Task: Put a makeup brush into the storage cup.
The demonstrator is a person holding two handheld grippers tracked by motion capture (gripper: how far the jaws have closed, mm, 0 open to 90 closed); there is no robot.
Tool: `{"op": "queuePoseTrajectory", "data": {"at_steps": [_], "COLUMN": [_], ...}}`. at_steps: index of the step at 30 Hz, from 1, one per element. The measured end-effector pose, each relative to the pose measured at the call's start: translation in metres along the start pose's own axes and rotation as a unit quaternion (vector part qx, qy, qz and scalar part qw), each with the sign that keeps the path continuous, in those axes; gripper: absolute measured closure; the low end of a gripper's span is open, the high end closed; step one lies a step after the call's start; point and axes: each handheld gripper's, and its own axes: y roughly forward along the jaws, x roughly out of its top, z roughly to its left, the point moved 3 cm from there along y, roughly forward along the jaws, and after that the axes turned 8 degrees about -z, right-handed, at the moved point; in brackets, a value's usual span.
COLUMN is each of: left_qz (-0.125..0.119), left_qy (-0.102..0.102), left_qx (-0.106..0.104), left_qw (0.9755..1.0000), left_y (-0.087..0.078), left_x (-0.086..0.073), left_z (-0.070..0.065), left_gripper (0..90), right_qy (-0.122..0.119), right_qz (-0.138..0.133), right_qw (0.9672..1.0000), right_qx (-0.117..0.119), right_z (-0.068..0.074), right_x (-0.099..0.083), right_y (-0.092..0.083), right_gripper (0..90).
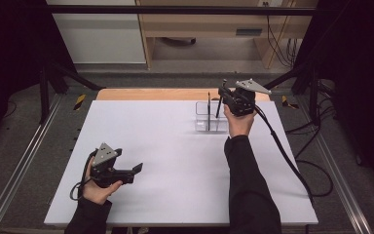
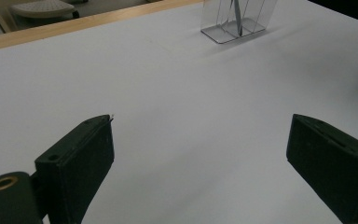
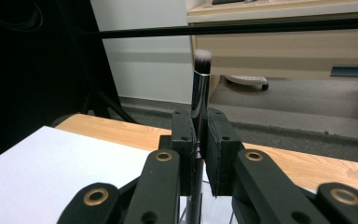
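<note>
Rt gripper (image 1: pixel 224 100) clamped on a makeup brush (image 3: pixel 199 100), pads pinching the shiny metal ferrule partway down, bristle tip up, handle hanging below toward the clear acrylic organizer (image 1: pixel 209 117). Held upright like that prob so the handle can drop straight into a slot w/o scraping a divider. Positioned just above the organizer's right-hand compartment, at its far-right edge; can't say for sure whether the handle end is already inside the wall or just over the rim, since the gripper body blocks that bit in the high view.

Inside the organizer already: one thin dark stick-like item (image 1: pixel 208 111), maybe a pencil or liner, standing near-upright in the middle section, leaning on a partition. Compartments keep such tall things from toppling, hence vertical storage.

Lt gripper (image 1: pixel 137 168) parked well away from the organizer, near side of the white board (image 1: pixel 175 161), resting low in the hand. Jaws spread wide, nothing betw them, just bare board. Likely idle on purpose, kept clear of the working arm & its cable (image 1: pixel 292 161).

Organizer sits at the far edge of the board, close to the wood strip (image 1: pixel 141 94), so reach is long for the rt arm. Judged step: lowering brush into a slot, then release.
</note>
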Motion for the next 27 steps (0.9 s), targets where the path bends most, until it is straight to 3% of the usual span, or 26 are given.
{"op": "queuePoseTrajectory", "data": {"at_steps": [27], "left_qz": [0.002], "left_qy": [0.003], "left_qx": [-0.001], "left_qw": [1.0], "left_y": [0.001], "left_x": [0.0], "left_z": [0.0], "left_gripper": [6.6], "right_qy": [-0.006], "right_qz": [-0.013], "right_qw": [0.9995], "right_qx": [-0.026], "right_z": [-0.007], "right_x": [0.007], "right_y": [0.027], "right_gripper": [83.7]}}
